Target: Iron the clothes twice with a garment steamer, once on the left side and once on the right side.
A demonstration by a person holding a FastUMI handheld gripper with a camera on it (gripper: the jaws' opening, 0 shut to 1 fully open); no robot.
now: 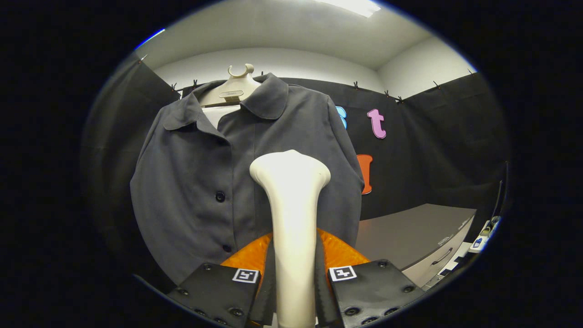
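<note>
A dark grey button-front shirt point(196, 168) hangs on a pale hanger point(234, 86) straight ahead. My gripper point(294, 278) is shut on the cream handle of the garment steamer point(291, 200), which stands upright between the fingers. The steamer's wide head sits against the shirt's front, on the side right of the row of buttons, around chest height. The head's face is turned away from me, so its contact with the cloth is hidden.
A grey cabinet point(419, 237) with a drawer handle stands low to the right of the shirt. Some small items point(483, 234) lie past its right end. Black cloth walls close in behind and on both sides.
</note>
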